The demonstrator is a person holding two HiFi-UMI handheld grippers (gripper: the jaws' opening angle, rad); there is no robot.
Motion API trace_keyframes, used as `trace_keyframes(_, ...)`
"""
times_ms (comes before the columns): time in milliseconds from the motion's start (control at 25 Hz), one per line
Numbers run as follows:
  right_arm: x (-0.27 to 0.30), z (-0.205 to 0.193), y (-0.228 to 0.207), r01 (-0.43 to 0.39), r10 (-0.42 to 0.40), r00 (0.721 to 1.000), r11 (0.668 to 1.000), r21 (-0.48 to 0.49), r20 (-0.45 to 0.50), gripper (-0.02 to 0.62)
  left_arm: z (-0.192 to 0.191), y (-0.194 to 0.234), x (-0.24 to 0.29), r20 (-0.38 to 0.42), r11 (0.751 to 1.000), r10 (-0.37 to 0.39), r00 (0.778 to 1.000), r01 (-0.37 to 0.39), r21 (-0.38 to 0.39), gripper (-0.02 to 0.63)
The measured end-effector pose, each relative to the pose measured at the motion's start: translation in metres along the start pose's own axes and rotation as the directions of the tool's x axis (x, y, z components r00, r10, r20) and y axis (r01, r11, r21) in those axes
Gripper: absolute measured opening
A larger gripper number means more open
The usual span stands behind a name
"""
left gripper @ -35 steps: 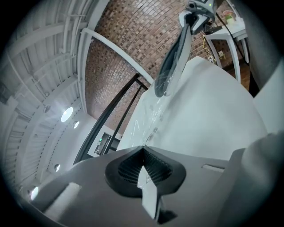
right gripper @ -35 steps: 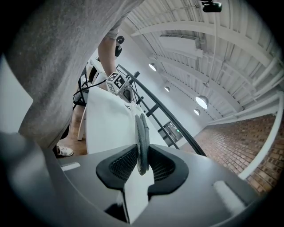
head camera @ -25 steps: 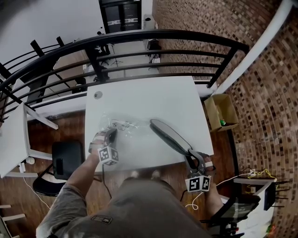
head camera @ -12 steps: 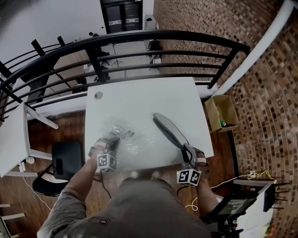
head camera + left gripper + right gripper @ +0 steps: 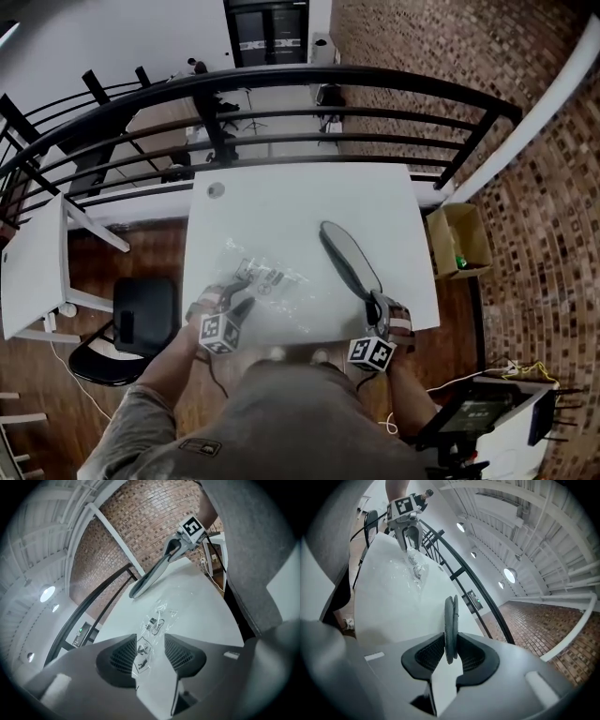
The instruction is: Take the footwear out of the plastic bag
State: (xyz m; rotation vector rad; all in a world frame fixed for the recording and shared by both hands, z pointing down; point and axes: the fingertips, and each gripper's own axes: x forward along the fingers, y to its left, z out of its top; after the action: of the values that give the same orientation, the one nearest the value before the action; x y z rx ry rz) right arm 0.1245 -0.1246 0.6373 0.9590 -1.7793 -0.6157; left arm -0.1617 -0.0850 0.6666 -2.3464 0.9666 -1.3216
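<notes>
A flat dark grey piece of footwear point(image 5: 349, 258) stretches over the right half of the white table point(image 5: 281, 202). My right gripper point(image 5: 378, 309) is shut on its near end, and in the right gripper view the footwear point(image 5: 450, 620) stands edge-on between the pads. The clear plastic bag point(image 5: 267, 279) lies crumpled on the table's left half. My left gripper point(image 5: 242, 306) is at the bag's near edge; its jaws have just been opening. The bag point(image 5: 157, 620) runs between the left gripper's point(image 5: 152, 656) spread jaws, and the pads do not press on it.
A black railing point(image 5: 309, 80) runs behind the table. A black chair point(image 5: 141, 314) and another white table point(image 5: 33, 272) stand to the left. A cardboard box point(image 5: 459, 242) sits on the floor to the right. A small round cap point(image 5: 217, 189) is set in the table's far left corner.
The left gripper has opened and let go of the bag, which now lies flat. The right gripper has come down with the footwear, bringing it closer to the table.
</notes>
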Motion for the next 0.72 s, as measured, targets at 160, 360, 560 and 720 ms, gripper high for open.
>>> trace_keyframes(160,0.010,-0.008,0.015,-0.014,0.012,0.999,0.999,-0.034,-0.051,0.103,0.005,0.006,-0.012,0.023,0.998,0.050,0.998,-0.049,-0.049,0.187)
trace_keyframes(360,0.020,-0.004,0.030,-0.031,0.027,0.995,0.999,-0.040,-0.094,0.106,0.003,0.012,-0.023,0.046,0.985,0.093,0.995,-0.084,-0.153,0.187)
trace_keyframes(560,0.033,0.001,0.041,-0.070,0.065,0.991,0.997,-0.040,-0.113,0.119,0.009,0.010,-0.023,0.054,0.978,0.104,0.993,-0.092,-0.189,0.187)
trace_keyframes(720,0.040,0.002,0.047,-0.104,0.096,0.986,0.993,-0.054,-0.134,0.135,0.014,0.009,-0.022,0.064,0.971,0.109,0.992,-0.092,-0.220,0.187)
